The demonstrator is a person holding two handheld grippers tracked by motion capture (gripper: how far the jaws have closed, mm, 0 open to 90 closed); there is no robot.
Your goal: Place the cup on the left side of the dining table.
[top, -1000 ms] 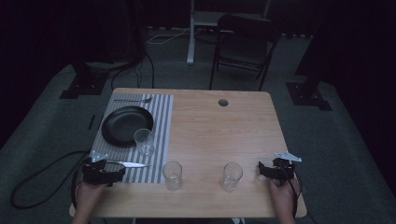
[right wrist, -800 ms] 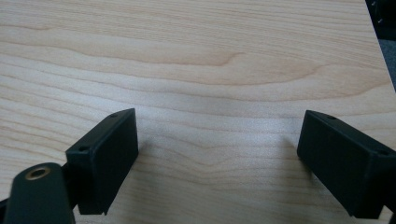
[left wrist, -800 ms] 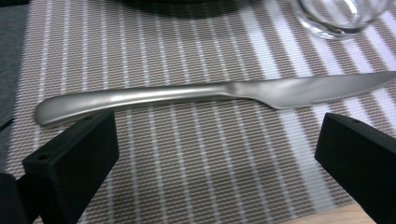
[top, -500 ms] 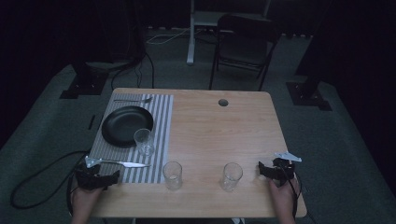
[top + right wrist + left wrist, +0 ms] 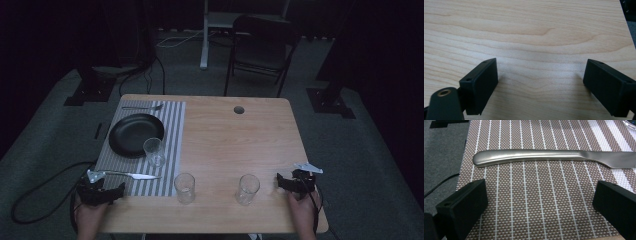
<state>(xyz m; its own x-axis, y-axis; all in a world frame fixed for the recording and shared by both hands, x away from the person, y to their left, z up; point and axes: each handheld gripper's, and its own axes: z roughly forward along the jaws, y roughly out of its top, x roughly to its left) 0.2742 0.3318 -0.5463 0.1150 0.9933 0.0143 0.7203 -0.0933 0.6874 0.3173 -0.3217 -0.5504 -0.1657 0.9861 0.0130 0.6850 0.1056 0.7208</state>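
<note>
1. left gripper [image 5: 540,202], lower left of the high view, has its jaws wide apart, holding nothing.
2. the knife [image 5: 554,157] lies flat on the striped mat [image 5: 536,195], just beyond the jaws.
3. right gripper [image 5: 540,82], lower right, gapes over bare table [image 5: 529,30].

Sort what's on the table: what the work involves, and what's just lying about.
In the job: knife, placemat, left claw open just short of the knife.
Lying about: plate, fork, three glasses, right claw.
</note>
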